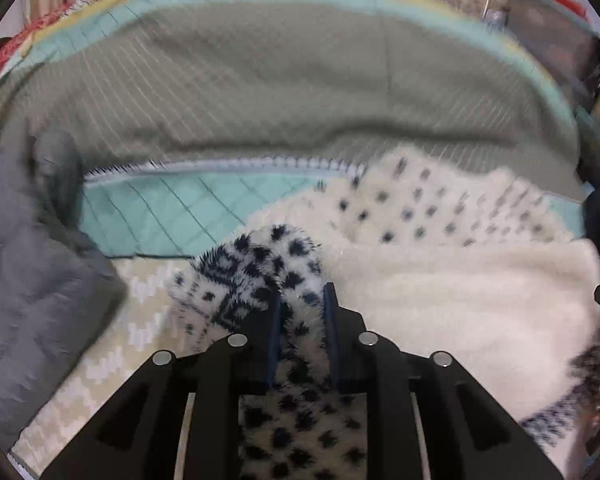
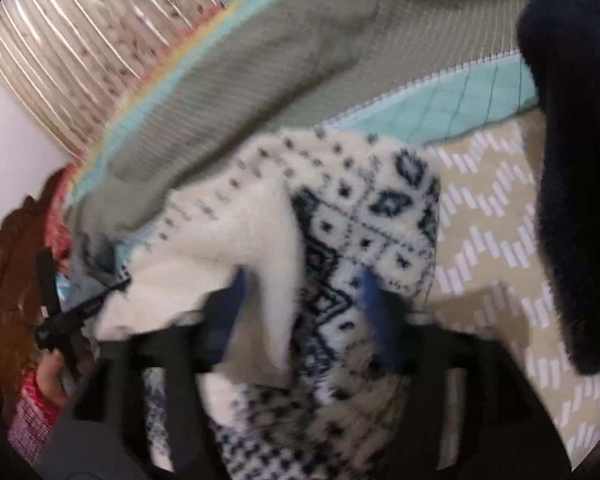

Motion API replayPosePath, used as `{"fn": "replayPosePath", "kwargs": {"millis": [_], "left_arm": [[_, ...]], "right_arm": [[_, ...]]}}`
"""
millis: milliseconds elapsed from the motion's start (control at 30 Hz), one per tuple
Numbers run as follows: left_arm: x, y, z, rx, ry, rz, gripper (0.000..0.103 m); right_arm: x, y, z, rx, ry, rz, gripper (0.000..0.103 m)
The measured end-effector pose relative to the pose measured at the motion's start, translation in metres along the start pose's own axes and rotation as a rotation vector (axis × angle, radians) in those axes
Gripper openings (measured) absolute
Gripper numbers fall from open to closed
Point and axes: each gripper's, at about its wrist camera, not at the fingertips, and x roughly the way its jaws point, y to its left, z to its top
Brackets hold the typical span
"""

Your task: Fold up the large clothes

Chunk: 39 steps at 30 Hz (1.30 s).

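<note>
The fluffy cream sweater [image 1: 440, 280] with its navy pattern lies bunched on the bed, over a beige bedspread [image 1: 112, 344] with white zigzags and up against a teal quilt [image 1: 172, 212]; a grey-green blanket [image 1: 260, 92] with thin pale lines is heaped behind it. The left gripper [image 1: 300, 300] has a spotted fold of the sweater between its blue-padded fingers [image 1: 275, 320], which are pinching it, the fluff bulging out in front of them. A grey padded garment [image 1: 32, 256] lies at the left of that view, overlapping the bedspread.

From the right wrist view, the right gripper [image 2: 304, 284] has a thick bunch of the same sweater [image 2: 360, 216] between its fingers [image 2: 374, 292]; they sit fairly wide, with cloth filling the gap, though the blur makes the grip hard to judge. A dark navy fuzzy garment [image 2: 572, 160] hangs close at the right edge. At the left edge, blurred, the other gripper's handle and a hand [image 2: 52, 376] in a red patterned sleeve show; a striped floral curtain [image 2: 100, 40] is at the back.
</note>
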Motion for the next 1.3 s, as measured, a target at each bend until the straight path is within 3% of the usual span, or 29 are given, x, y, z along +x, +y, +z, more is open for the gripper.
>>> {"fn": "replayPosePath", "kwargs": {"millis": [167,300,333,400,467,567,633,733,833,1000,1133,1300], "left_arm": [[-0.059,0.031,-0.005,-0.127,-0.119,-0.095,0.043],[-0.061,0.024,-0.022,-0.135,-0.097,-0.155,0.043],[-0.056,0.017,-0.027,-0.109,-0.086,-0.148,0.043],[-0.025,-0.003,-0.039,-0.019,0.013,-0.095,0.043],[0.014,-0.013,-0.054,0.063,0.17,-0.023,0.043],[-0.006,-0.013,-0.056,0.064,0.117,-0.009,0.043],[-0.037,-0.008,-0.054,0.033,0.08,-0.05,0.043],[-0.1,0.008,-0.068,0.015,-0.026,-0.083,0.046],[-0.143,0.029,-0.109,-0.009,-0.017,-0.088,0.061],[-0.168,0.057,-0.205,-0.082,0.144,-0.133,0.064],[-0.174,0.065,-0.264,-0.183,0.226,-0.253,0.064],[-0.165,0.052,-0.299,-0.257,0.267,-0.337,0.065]], "right_arm": [[-0.027,0.041,-0.002,-0.155,-0.036,-0.027,0.078],[-0.005,0.082,-0.022,-0.315,0.049,-0.028,0.066],[0.004,0.083,-0.028,-0.352,0.062,-0.086,0.066],[0.028,0.06,-0.031,-0.362,0.109,-0.279,0.066],[0.032,0.038,-0.032,-0.312,0.151,-0.267,0.064],[-0.009,0.053,-0.031,-0.318,0.088,-0.255,0.065],[-0.05,0.057,-0.034,-0.322,0.032,-0.212,0.066],[-0.111,0.049,-0.053,-0.294,-0.031,-0.203,0.083],[-0.16,0.026,-0.09,-0.237,-0.033,-0.196,0.085],[-0.21,-0.015,-0.163,-0.156,0.048,-0.207,0.085],[-0.22,-0.032,-0.214,-0.134,0.107,-0.203,0.085],[-0.213,-0.043,-0.25,-0.126,0.172,-0.177,0.085]]}}
